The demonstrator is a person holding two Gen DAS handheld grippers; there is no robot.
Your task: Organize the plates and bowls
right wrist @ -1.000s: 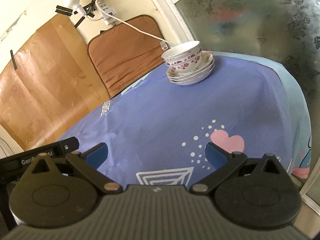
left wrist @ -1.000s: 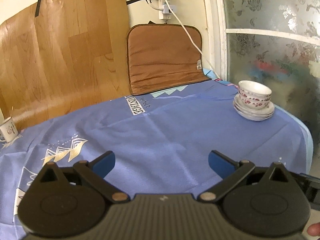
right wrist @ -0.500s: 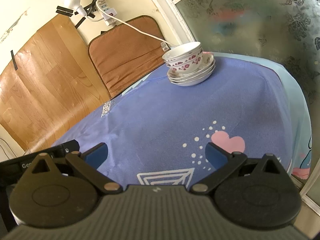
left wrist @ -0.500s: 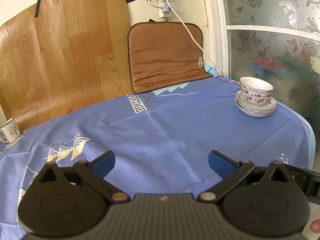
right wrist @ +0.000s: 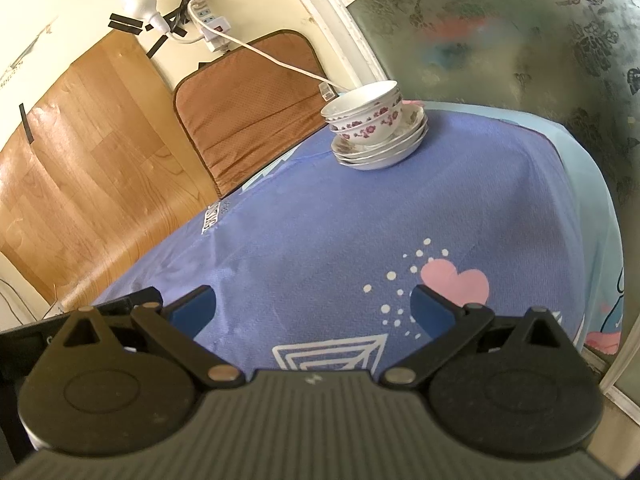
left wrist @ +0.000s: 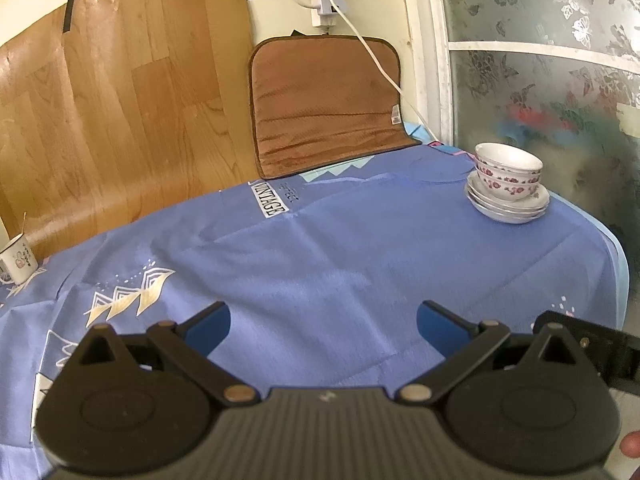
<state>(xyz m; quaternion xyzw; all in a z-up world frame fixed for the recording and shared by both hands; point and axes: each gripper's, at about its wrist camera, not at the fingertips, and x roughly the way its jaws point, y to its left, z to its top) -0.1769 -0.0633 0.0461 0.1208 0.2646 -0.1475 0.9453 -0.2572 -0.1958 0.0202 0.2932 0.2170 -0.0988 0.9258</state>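
Observation:
White bowls with a pink flower pattern sit nested on a stack of several white plates at the far right corner of the blue-clothed table. The bowls and the plates also show in the right wrist view. My left gripper is open and empty, low over the near part of the table, well short of the stack. My right gripper is open and empty, also near the front edge.
A small white mug stands at the far left edge. A brown cushion and a wooden board lean on the back wall. A white cable hangs down to the table behind the stack. Frosted glass borders the right side.
Both grippers have drifted back slightly from the stack and stayed open and empty. The stack has not moved.

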